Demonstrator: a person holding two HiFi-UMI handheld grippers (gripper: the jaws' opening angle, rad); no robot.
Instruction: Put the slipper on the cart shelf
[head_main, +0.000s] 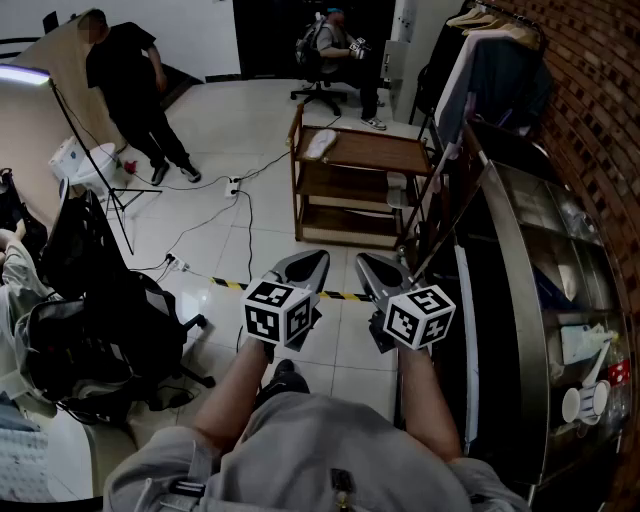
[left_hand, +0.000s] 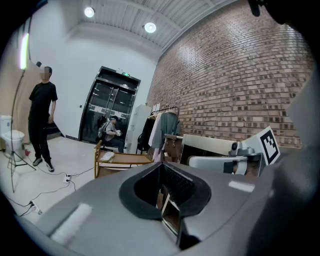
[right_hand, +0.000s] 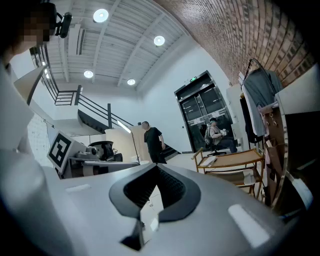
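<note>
A wooden cart (head_main: 360, 190) stands on the white floor ahead of me. A pale slipper (head_main: 320, 143) lies on its top shelf at the left end, and a second pale thing (head_main: 397, 190) sits on the middle shelf. My left gripper (head_main: 318, 257) and right gripper (head_main: 365, 262) are held side by side at waist height, well short of the cart. Both are shut with nothing between the jaws. The left gripper view shows the cart (left_hand: 120, 160) and slipper (left_hand: 106, 156) far beyond the closed jaws (left_hand: 167, 200). The right gripper view shows the same cart (right_hand: 235, 160) past its jaws (right_hand: 150, 210).
A dark counter (head_main: 540, 300) and a clothes rack (head_main: 500, 60) run along the brick wall at right. A black chair with bags (head_main: 90, 320) is at left. Cables and a striped tape line (head_main: 235, 285) cross the floor. One person (head_main: 130, 90) stands at back left; another (head_main: 335, 50) sits behind the cart.
</note>
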